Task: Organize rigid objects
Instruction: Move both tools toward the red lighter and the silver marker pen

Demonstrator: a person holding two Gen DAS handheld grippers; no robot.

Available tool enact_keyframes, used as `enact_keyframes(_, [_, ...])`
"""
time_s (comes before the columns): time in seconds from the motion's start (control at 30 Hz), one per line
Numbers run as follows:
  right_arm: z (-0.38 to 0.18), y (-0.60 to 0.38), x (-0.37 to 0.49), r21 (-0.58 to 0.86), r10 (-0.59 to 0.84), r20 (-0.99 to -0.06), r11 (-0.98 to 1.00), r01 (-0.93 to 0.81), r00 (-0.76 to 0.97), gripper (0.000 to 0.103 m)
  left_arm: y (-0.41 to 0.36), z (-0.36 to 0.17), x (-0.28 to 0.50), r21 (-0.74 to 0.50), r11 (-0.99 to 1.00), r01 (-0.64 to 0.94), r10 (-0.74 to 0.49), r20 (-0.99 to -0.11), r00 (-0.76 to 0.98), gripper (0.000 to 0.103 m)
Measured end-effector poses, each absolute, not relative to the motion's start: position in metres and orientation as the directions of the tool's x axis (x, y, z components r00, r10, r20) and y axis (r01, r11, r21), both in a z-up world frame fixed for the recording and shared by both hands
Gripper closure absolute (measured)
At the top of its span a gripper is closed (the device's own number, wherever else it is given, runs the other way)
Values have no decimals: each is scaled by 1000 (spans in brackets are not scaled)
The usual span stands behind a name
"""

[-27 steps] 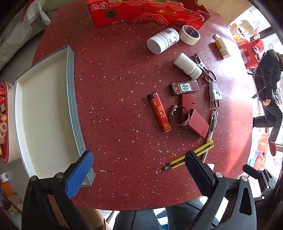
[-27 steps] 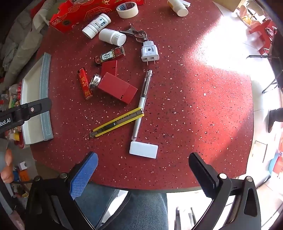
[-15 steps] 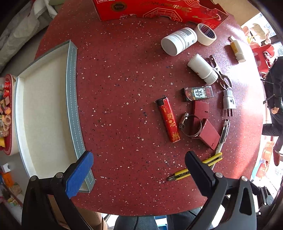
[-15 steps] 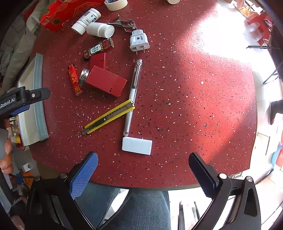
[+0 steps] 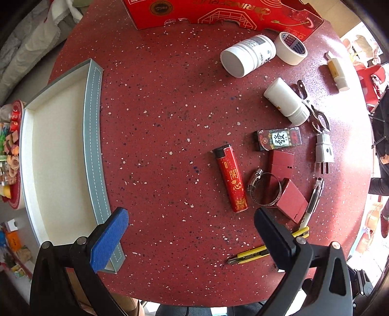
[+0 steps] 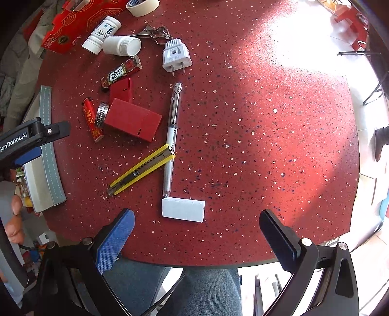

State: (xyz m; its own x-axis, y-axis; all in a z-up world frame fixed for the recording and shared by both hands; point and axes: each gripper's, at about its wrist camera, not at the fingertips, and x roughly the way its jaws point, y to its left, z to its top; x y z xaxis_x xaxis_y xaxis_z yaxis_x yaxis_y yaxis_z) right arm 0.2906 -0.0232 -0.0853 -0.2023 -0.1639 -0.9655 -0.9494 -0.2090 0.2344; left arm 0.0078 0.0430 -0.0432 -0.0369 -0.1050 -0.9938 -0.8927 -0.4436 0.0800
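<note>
An empty grey-rimmed white tray lies at the table's left edge. Loose items lie to its right: a red lighter, a metal hose clamp, a red box, a pen, a yellow utility knife, a white block, a white plug and two white bottles. My left gripper is open and empty above the table's near edge, between tray and lighter. My right gripper is open and empty just in front of the white block.
A red carton lies at the table's far side beside a tape roll. A patterned lighter, a metal clip and a small glue bottle lie at the right. The table's near edge is close below my right gripper.
Both grippers have moved forward over the table, so the objects appear closer and lower in both views. Both stay open. No object has moved.
</note>
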Motion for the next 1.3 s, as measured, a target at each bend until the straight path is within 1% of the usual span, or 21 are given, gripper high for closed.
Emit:
enact_keyframes(0.03, [-86,-20,288,231,-161,-967,-212,-950,-199,0,38,-40,6,103,-447,-888,-104,-993,-63,0])
enact_keyframes(0.1, [-85,-13,284,231,-153,-968,-218,-948,-200,0,36,-40,3,105,-459,-882,-91,-993,-70,0])
enact_keyframes(0.13, [-85,-10,280,236,-155,-967,-222,-946,-204,0,37,-42,3,80,-462,-883,-71,-996,-54,0])
enact_keyframes(0.23, [-80,0,270,275,-148,-958,-239,-931,-245,0,36,-43,-2,76,-466,-882,-68,-996,-50,0])
enact_keyframes(0.37, [-79,7,264,245,-146,-966,-260,-934,-213,0,37,-45,-7,64,-467,-882,-65,-997,-38,0])
enact_keyframes(0.4, [-81,5,263,237,-154,-967,-261,-936,-202,0,30,-50,-13,35,-468,-883,-63,-998,-7,0])
enact_keyframes(0.43, [-81,5,262,235,-158,-967,-263,-936,-199,0,29,-51,-16,33,-469,-883,-63,-998,-3,0])
enact_keyframes(0.83, [-90,0,260,192,-175,-974,-282,-940,-146,0,34,-53,-24,39,-474,-880,-56,-998,-15,0])
enact_keyframes(1.07, [-88,1,253,165,-134,-982,-305,-938,-129,0,41,-51,-26,43,-494,-869,-26,-999,-35,0])
enact_keyframes(1.3, [-92,-1,257,163,-140,-982,-294,-942,-126,0,51,-55,-18,49,-491,-870,-14,-999,-48,0])
